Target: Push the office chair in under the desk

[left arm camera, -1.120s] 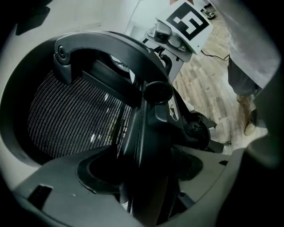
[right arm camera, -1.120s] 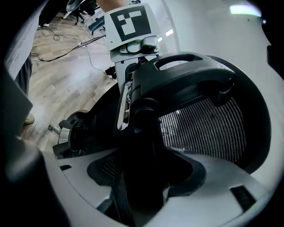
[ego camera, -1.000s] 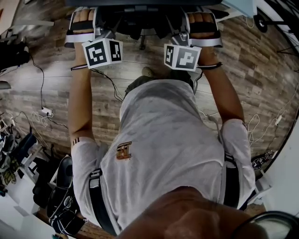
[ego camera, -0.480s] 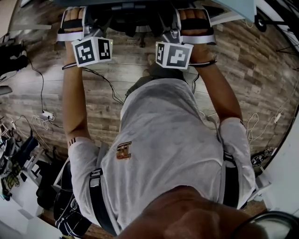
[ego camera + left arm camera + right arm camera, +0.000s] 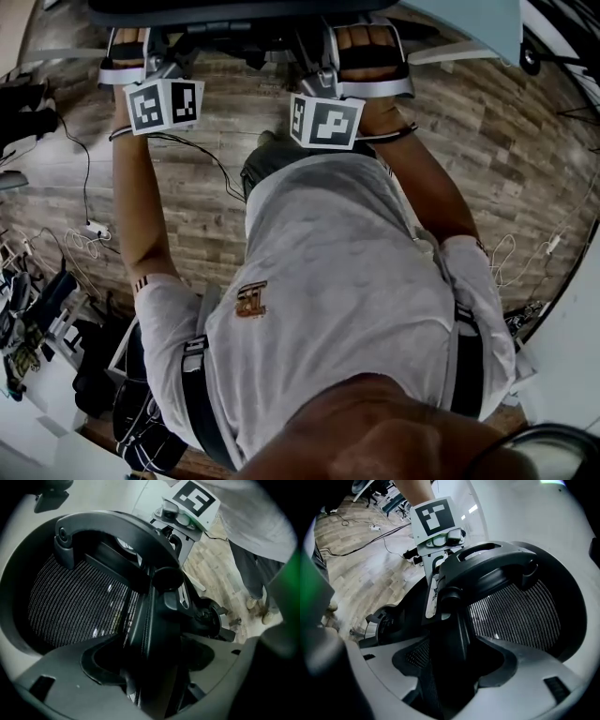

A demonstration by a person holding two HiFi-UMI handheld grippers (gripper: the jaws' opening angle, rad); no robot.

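The black office chair (image 5: 246, 36) sits at the top of the head view, its mesh back (image 5: 79, 606) toward me and partly under the pale desk top (image 5: 469, 17). My left gripper (image 5: 155, 67) is shut on the left side of the backrest frame; in the left gripper view (image 5: 150, 667) the black frame runs between the grey jaws. My right gripper (image 5: 323, 58) is shut on the right side of the frame (image 5: 450, 620), which fills the gap between its jaws (image 5: 450, 672). Both arms are stretched forward.
The floor is wood plank (image 5: 487, 141). Cables and a power strip (image 5: 91, 225) lie at the left, with bags and clutter (image 5: 37, 309) at the lower left. More cable (image 5: 511, 248) lies at the right. A black caster (image 5: 531, 56) shows at the top right.
Both grippers and the chair have moved forward, toward the top of the head view and slightly left. The chair is further under the desk. Both grips are unchanged.
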